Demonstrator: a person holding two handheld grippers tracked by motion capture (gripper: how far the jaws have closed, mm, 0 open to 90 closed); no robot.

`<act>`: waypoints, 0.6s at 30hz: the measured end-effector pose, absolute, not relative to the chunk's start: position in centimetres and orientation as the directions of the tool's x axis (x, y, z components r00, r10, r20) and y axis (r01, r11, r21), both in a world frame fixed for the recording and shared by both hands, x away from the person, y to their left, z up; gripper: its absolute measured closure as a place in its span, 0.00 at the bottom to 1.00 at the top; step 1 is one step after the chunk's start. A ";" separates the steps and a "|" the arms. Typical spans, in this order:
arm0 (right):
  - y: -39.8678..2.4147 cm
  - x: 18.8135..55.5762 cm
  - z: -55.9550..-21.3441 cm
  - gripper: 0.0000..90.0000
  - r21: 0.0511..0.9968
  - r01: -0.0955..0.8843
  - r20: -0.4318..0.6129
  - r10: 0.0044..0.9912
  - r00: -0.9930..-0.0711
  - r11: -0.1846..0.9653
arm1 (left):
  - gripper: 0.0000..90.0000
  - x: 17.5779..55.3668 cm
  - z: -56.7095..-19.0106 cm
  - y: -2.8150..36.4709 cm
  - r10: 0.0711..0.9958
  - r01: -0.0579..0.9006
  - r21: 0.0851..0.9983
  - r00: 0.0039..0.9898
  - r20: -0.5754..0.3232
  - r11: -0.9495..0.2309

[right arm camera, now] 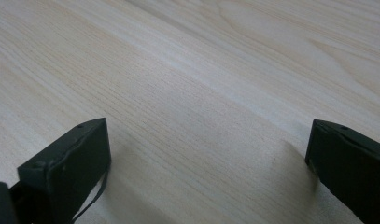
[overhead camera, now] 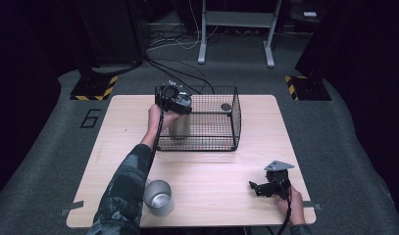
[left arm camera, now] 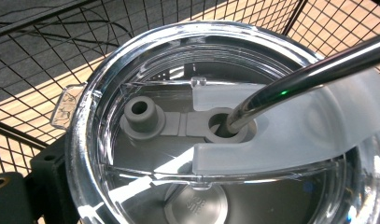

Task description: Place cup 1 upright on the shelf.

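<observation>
- At the centre of the high view, a light wooden desk (overhead camera: pixel 226 166) stands on grey carpet, with a black wire basket (overhead camera: pixel 211 128) on its far half.
- Inside the basket's left end stands a steel tumbler (overhead camera: pixel 179 126), upright.
- The left gripper (overhead camera: pixel 175 99) hovers directly over the tumbler, held by the person's left hand (overhead camera: pixel 159 117), whose camouflage sleeve reaches up from the bottom of the frame.
- In the left gripper view, the tumbler's clear lid (left arm camera: pixel 225 126) is seen from just above, with a grey rubber stopper (left arm camera: pixel 141 115) left of centre and a metal straw (left arm camera: pixel 313 70) running from the lid's hole to the upper right edge.
- Whether the left fingers are apart or closed cannot be told; one dark part of the gripper sits at the lower left beside the lid.
- A small dark round object (overhead camera: pixel 226 106) lies on the basket floor near its far right corner.
- Near the lower middle of the high view, a second steel cup (overhead camera: pixel 158 197) stands open-topped by the desk's near edge.
- At the lower right, the right gripper (overhead camera: pixel 265 188) rests low over the desk in the person's right hand (overhead camera: pixel 295 205).
- In the right gripper view, its two black fingers (right arm camera: pixel 68 163) are spread wide with bare wood between them.
</observation>
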State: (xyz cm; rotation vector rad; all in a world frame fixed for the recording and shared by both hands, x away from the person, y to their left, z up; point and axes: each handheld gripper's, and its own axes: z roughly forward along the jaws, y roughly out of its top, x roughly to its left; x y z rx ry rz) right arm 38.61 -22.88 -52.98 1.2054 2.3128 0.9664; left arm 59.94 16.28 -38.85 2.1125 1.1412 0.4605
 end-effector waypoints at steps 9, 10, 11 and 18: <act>-22.9 38.6 -53.0 0.00 0.711 0.576 -0.002 0.820 -0.572 0.404 | 0.04 60.0 -39.1 16.1 0.835 0.603 0.698 0.549 -0.012 -0.387; -22.9 38.6 -53.0 0.00 0.711 0.576 -0.002 0.820 -0.572 0.404 | 0.04 60.0 -39.1 16.1 0.834 0.603 0.697 0.551 -0.013 -0.388; -22.9 38.6 -53.0 0.00 0.711 0.576 -0.002 0.820 -0.572 0.403 | 0.04 60.0 -39.1 16.1 0.834 0.604 0.697 0.552 -0.016 -0.386; -22.9 38.6 -53.0 0.00 0.711 0.576 -0.002 0.820 -0.572 0.403 | 0.04 59.9 -39.2 16.2 0.837 0.610 0.697 0.547 -0.026 -0.377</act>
